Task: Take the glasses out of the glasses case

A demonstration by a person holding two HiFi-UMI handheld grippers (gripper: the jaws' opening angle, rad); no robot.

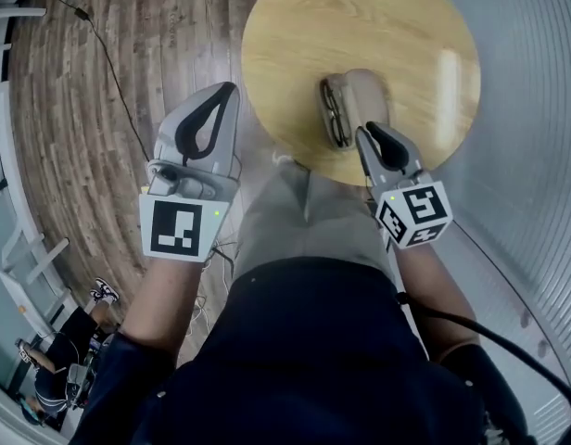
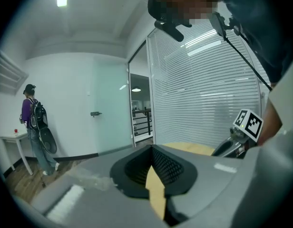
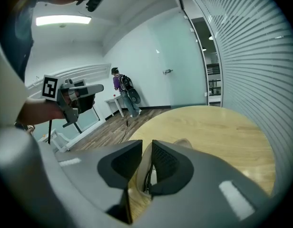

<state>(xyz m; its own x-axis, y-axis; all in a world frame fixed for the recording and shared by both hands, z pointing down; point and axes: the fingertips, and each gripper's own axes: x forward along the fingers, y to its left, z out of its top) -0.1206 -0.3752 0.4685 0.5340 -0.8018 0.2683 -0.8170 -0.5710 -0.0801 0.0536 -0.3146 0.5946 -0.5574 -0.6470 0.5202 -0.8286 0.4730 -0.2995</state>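
In your head view the right gripper [image 1: 369, 135] covers the near end of the glasses case [image 1: 358, 95], and your own torso cuts off the near rim of the table [image 1: 360, 17]. The glasses [image 1: 336, 114] show only as a dark frame edge along the case's left side; you cannot make out the lenses. In your right gripper view the jaws hide nearly all of the case, leaving a sliver in their narrow gap. You cannot tell whether they pinch it. The left gripper view gives you only a thin strip of tabletop.
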